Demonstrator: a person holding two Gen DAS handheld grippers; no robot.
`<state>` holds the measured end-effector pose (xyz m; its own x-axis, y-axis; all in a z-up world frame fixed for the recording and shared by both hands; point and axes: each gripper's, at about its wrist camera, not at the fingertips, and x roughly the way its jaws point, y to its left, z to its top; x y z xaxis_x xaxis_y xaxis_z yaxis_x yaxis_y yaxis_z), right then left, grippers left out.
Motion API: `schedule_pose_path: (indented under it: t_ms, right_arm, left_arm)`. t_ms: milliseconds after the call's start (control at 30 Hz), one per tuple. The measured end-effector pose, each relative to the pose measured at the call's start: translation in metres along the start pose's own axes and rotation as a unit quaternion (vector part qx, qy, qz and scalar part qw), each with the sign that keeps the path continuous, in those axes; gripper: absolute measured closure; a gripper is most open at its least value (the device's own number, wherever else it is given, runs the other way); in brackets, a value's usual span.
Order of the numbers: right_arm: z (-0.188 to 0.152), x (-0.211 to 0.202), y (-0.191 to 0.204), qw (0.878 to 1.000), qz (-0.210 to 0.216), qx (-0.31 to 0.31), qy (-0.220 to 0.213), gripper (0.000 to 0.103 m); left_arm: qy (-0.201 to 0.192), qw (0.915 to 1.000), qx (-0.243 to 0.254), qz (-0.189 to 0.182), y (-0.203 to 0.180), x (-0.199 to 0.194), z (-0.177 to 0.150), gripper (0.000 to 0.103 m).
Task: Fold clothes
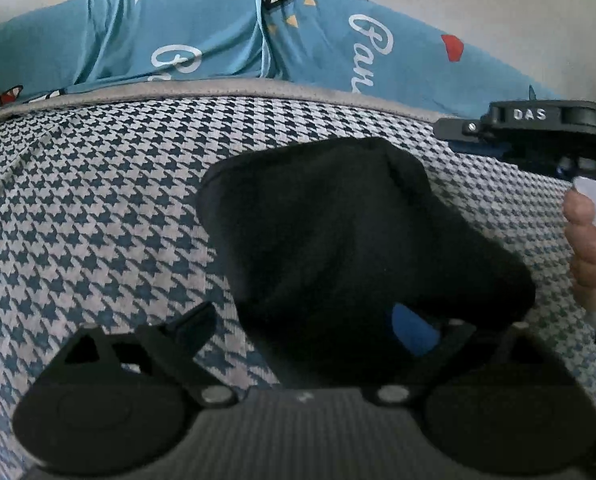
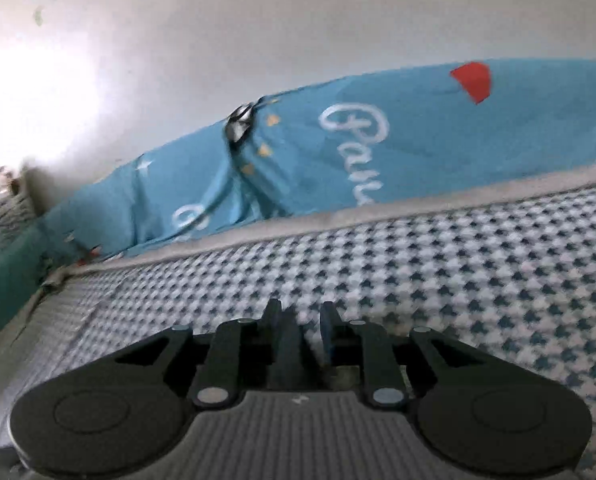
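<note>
Houndstooth-patterned mattress (image 1: 97, 208) under black folded garment (image 1: 338, 232), blue printed bedding (image 1: 201, 40) behind.

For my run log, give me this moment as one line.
black garment: bunched on houndstooth mattress | left hand-held gripper: open around it | right hand-held gripper: nearly closed, empty

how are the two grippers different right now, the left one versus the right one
The left gripper has its fingers spread wide, with the black garment lying between and over them; the right gripper has its fingers close together with only a narrow gap and nothing between them. The left view is sharp, the right view blurred. Both are over the houndstooth cover.
</note>
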<state>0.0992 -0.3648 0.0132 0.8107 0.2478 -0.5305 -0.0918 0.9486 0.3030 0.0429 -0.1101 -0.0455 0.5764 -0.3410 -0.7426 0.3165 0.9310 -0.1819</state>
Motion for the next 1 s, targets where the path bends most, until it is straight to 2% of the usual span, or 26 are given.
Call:
schedule_pose_path:
  t_ms: [400, 667, 1000]
  right_arm:
    - [-0.017, 0.013, 0.015, 0.999, 0.020, -0.028, 0.038, 0.083]
    - [-0.025, 0.037, 0.004, 0.995, -0.041, -0.009, 0.088, 0.083]
    - [-0.022, 0.028, 0.010, 0.994, -0.076, 0.001, 0.083, 0.078]
  left_arm:
    - [0.018, 0.9998, -0.008, -0.003, 0.000, 0.009, -0.002, 0.007]
    - [0.025, 0.9995, -0.017, 0.001, 0.003, 0.009, -0.001, 0.007]
    - [0.031, 0.9992, -0.019, 0.016, 0.003, 0.007, 0.000, 0.005]
